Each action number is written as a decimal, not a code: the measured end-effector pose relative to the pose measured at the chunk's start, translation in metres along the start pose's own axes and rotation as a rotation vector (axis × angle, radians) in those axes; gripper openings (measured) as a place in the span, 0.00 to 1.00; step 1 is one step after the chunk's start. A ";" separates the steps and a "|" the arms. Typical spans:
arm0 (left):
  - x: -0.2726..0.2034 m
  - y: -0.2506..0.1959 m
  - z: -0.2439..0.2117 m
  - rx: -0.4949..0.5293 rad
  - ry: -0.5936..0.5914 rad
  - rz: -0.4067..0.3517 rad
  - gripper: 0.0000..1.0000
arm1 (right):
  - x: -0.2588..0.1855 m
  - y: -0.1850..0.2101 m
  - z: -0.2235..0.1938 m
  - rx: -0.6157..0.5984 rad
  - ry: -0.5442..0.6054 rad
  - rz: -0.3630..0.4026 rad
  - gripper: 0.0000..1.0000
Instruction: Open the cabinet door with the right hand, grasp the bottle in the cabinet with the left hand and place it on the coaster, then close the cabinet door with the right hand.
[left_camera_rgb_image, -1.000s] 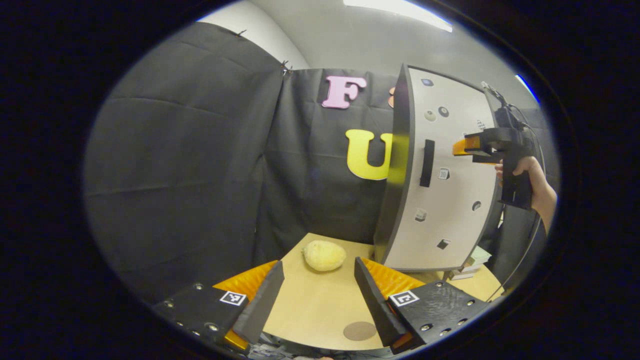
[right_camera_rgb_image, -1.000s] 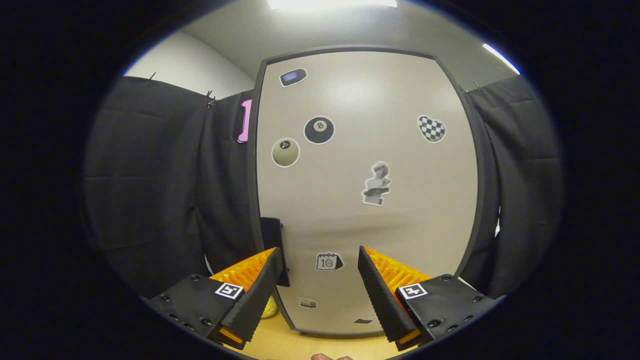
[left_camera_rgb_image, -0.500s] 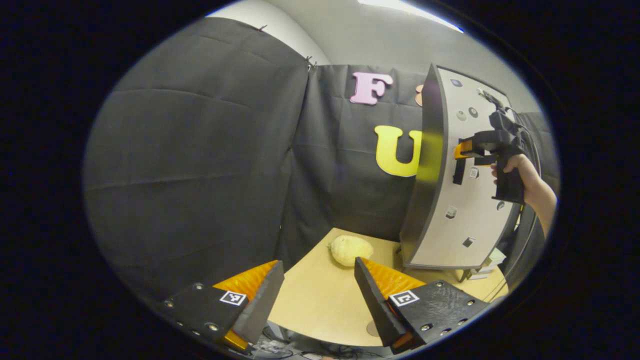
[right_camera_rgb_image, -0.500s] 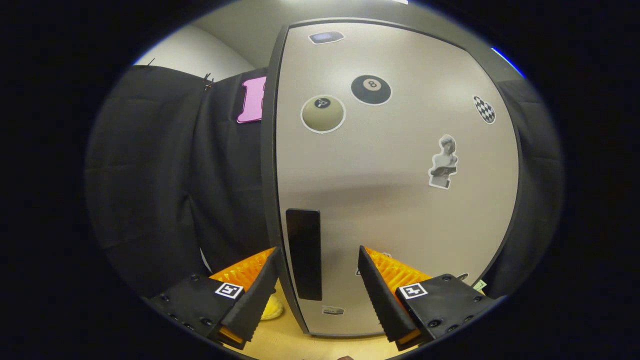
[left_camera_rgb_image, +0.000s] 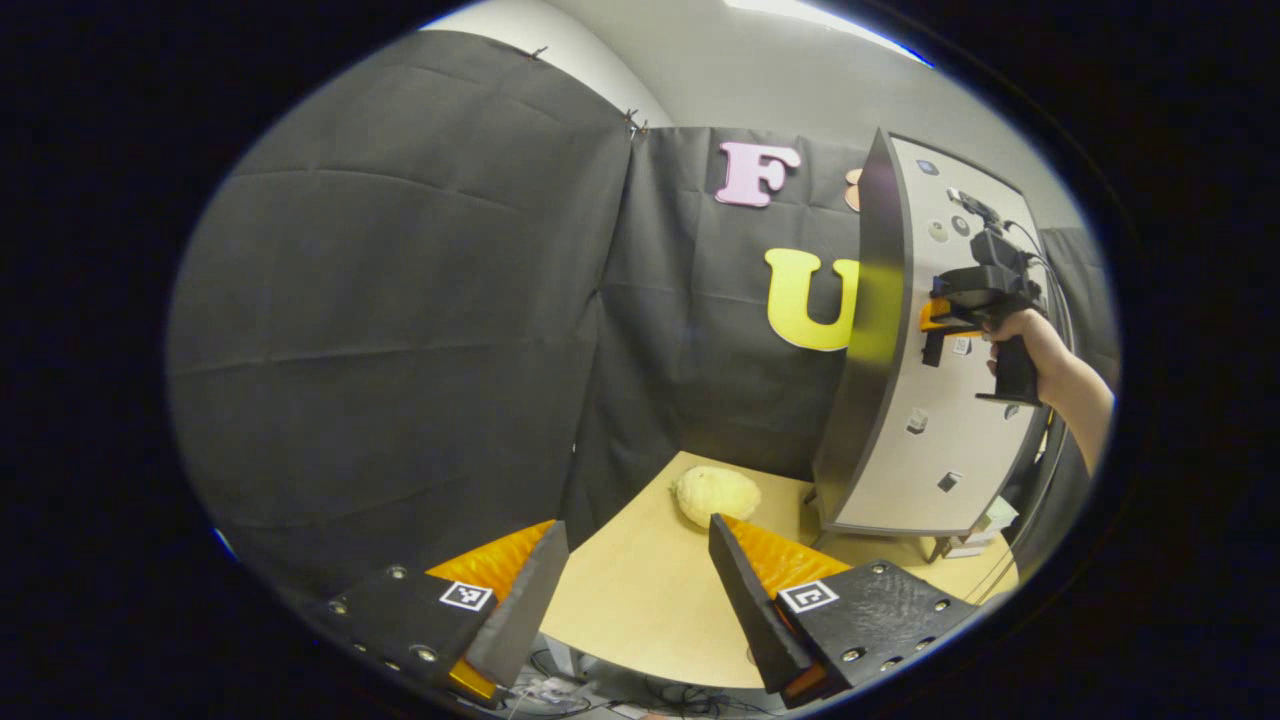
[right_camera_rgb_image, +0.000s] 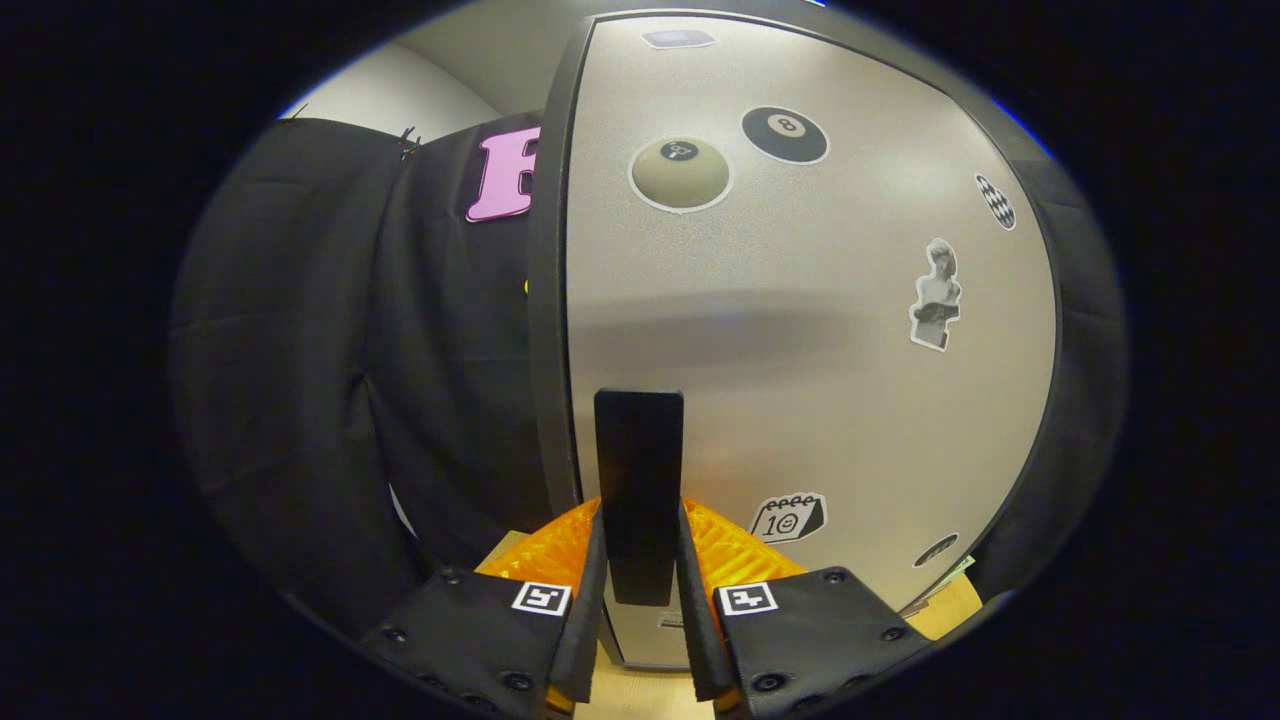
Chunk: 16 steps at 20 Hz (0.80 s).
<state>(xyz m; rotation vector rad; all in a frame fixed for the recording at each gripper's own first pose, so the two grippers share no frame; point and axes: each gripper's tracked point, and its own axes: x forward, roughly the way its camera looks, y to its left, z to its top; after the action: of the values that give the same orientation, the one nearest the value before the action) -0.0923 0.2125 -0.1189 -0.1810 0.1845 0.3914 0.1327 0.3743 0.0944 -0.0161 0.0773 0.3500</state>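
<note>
Since half a second ago the right gripper (right_camera_rgb_image: 640, 600) has closed in and clamped both fingers on the black door handle (right_camera_rgb_image: 638, 490) of the cabinet door (right_camera_rgb_image: 800, 330). That rigid vertical bar should take a firm pull. Over the tan table (left_camera_rgb_image: 640, 600), the left gripper (left_camera_rgb_image: 635, 590) hangs with fingers apart, near a yellow lumpy object (left_camera_rgb_image: 716, 495).

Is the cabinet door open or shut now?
Shut: the cabinet door lies flush in its frame. The right gripper clamps its handle.

Grey cabinet door (right_camera_rgb_image: 800, 330) shut, black handle (right_camera_rgb_image: 638, 495) upright.
</note>
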 end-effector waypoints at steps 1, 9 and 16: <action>0.000 0.001 -0.001 -0.001 -0.001 0.004 0.88 | 0.001 0.001 0.000 -0.011 -0.008 0.004 0.35; -0.005 0.001 -0.006 0.001 0.018 -0.001 0.88 | -0.001 0.002 -0.002 -0.054 -0.010 0.094 0.10; -0.003 0.004 -0.004 0.034 0.014 -0.026 0.88 | -0.033 0.005 -0.006 -0.069 -0.024 0.182 0.10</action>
<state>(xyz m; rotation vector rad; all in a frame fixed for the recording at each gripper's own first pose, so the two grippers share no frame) -0.0968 0.2143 -0.1229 -0.1520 0.2021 0.3612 0.0995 0.3674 0.0908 -0.0734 0.0432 0.5347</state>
